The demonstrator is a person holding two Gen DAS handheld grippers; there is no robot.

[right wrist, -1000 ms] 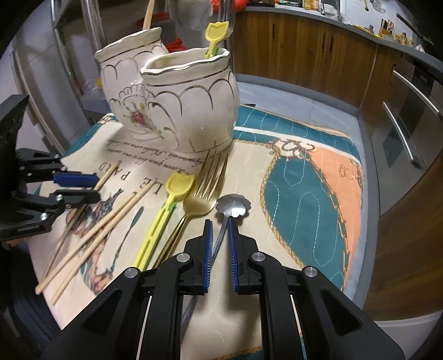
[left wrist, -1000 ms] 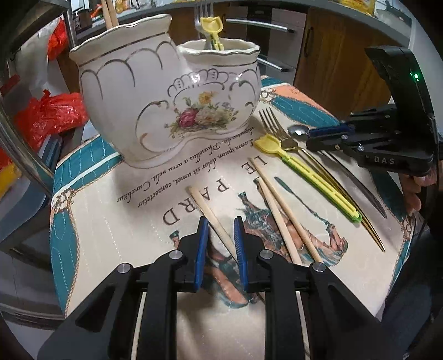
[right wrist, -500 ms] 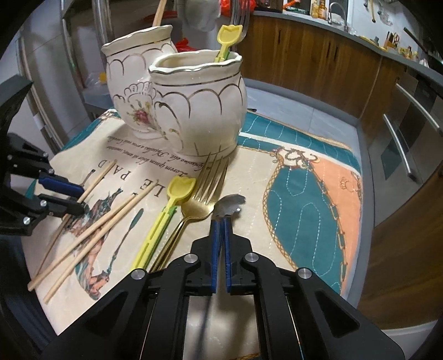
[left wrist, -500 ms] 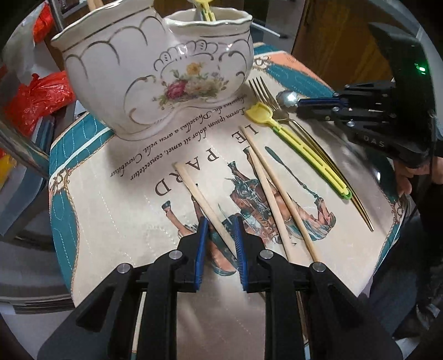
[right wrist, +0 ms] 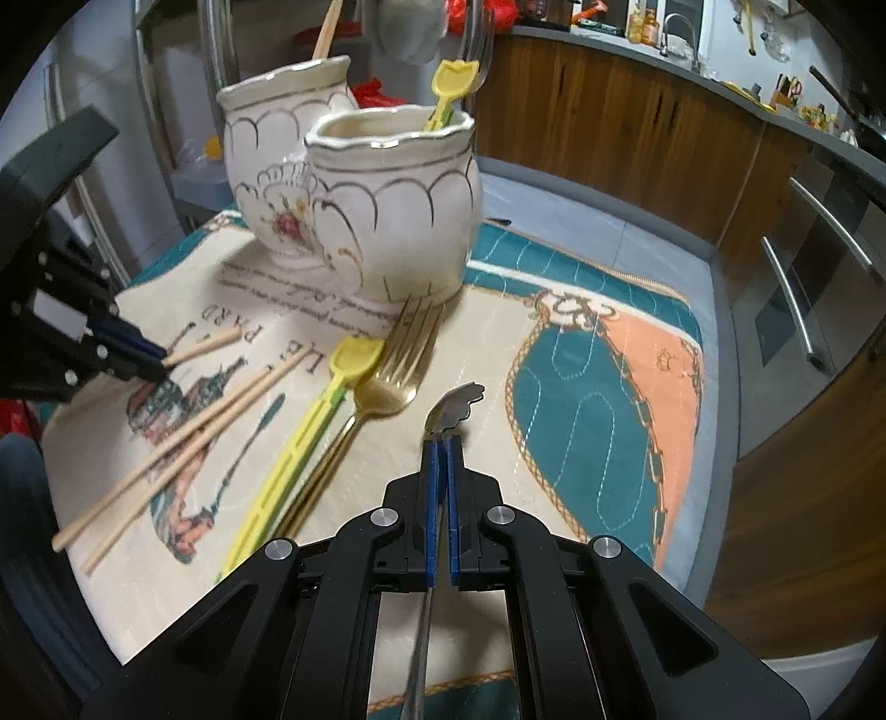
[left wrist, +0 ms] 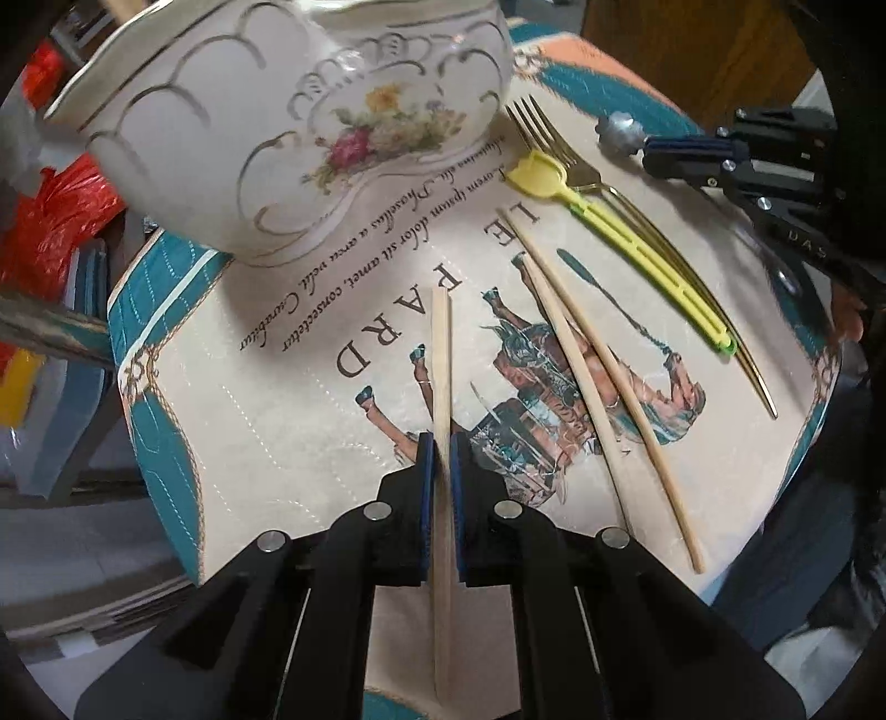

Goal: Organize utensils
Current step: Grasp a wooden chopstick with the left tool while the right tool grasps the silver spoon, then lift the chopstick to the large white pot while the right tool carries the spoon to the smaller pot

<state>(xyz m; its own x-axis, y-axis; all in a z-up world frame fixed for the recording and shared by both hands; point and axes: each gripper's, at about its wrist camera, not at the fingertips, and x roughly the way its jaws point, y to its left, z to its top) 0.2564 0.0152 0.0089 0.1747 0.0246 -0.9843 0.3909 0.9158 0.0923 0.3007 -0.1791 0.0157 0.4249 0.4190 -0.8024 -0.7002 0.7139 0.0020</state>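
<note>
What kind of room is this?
Most likely a home kitchen: wooden cabinets under a counter, a sink tap behind, and a ceramic utensil holder on a printed mat.

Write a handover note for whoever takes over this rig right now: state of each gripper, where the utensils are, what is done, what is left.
Left gripper: jaws just closed on a chopstick.
Right gripper: shut on the spoon, bowl tipped up.
On the cloth: two chopsticks, yellow fork, gold fork.
Done: holder already has a yellow fork and a metal fork in the near cup, a chopstick in the far one.
Left: pot both held pieces, then the four on the cloth.
</note>
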